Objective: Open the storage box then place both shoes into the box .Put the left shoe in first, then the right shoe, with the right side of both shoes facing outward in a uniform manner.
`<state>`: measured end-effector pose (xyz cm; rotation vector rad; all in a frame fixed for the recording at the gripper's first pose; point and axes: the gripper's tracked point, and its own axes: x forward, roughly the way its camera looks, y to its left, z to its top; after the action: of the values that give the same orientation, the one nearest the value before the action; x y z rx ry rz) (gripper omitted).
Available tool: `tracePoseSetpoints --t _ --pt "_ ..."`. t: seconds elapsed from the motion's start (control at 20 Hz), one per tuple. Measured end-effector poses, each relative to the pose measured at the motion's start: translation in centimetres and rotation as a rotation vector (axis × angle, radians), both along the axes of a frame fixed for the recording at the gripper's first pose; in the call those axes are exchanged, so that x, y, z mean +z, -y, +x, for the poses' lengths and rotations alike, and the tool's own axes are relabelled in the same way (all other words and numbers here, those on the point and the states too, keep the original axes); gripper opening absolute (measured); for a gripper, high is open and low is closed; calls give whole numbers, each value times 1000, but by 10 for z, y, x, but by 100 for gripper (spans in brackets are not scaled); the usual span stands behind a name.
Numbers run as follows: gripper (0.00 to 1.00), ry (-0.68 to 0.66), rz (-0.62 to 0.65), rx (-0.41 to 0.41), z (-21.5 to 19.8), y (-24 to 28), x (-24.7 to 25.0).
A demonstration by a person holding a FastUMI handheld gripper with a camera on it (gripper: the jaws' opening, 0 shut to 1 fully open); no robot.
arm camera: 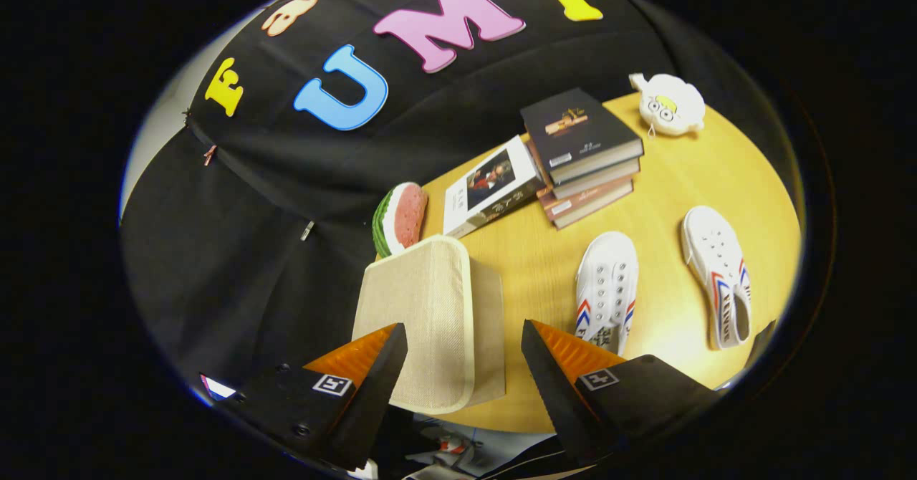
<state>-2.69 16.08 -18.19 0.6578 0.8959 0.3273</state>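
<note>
Gripper view: hovering over the fabric storage box (437,315) at the wooden table's (680,179) near edge.

Spreading wide, gripper (464,365) fingers gripping nothing, the box's closed lid sitting between and just ahead of them. Lying flat beyond the right finger, two white shoes (607,290) (718,274) with red-and-blue stripes, well apart from the box. Resting farther back: a stack of books (584,154), a loose book (491,193), a watermelon-slice toy (401,218), a round white plush (668,104).

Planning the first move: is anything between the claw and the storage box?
Nothing visible. The open claw has the box just ahead, between its fingers. The shoes lie apart to one side on the table.
</note>
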Motion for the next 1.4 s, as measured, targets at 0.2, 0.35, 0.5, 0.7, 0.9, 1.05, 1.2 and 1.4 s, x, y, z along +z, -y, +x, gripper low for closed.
tracePoseSetpoints --t 0.2,0.35,0.5,0.7,0.9,1.05,1.2,1.4 --pt "98 -108 119 96 -12 -21 -23" --pt "98 -169 188 165 -16 -36 -45" --pt "98 -200 265 208 -15 -48 -67" --pt "94 -288 367 201 -17 -59 -79" --pt "52 -337 410 191 -18 -63 -77" --pt "35 -341 425 169 -16 -61 -71" --pt "15 -311 449 156 -15 -63 -64" --pt "5 -312 486 129 -16 -69 -54"
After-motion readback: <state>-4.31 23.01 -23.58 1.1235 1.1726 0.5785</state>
